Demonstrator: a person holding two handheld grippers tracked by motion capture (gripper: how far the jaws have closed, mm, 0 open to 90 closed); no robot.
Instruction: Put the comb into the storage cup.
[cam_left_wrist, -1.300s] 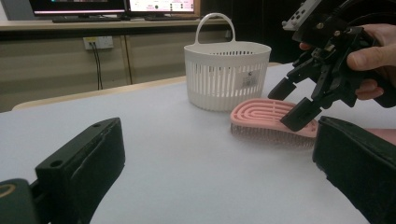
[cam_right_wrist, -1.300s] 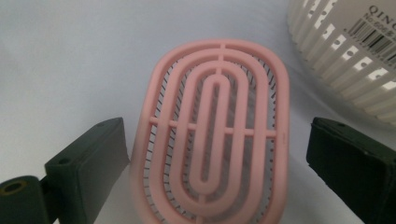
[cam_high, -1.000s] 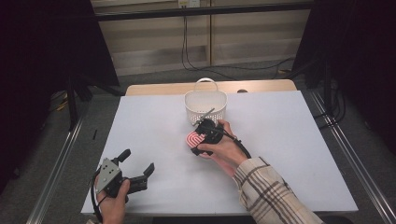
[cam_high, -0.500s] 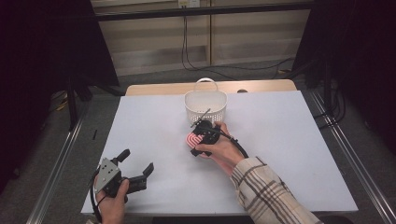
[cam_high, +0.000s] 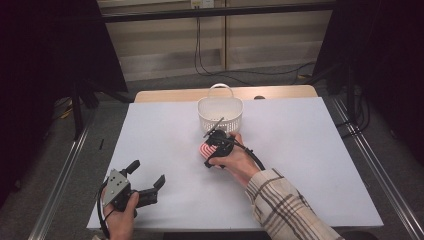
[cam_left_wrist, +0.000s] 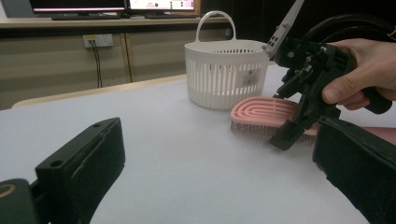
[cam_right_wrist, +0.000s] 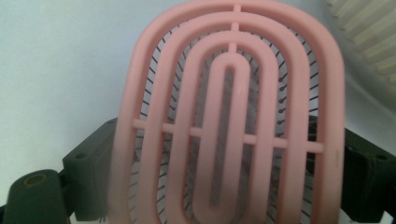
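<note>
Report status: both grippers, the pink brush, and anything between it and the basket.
Left gripper open, idle near table's front edge. Right gripper astride pink brush, grip unconfirmed. White basket just beyond, path clear.

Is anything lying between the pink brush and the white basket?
Nothing visible does. The pink brush sits between the right claw's jaws, just in front of the white basket, with bare table between them.
</note>
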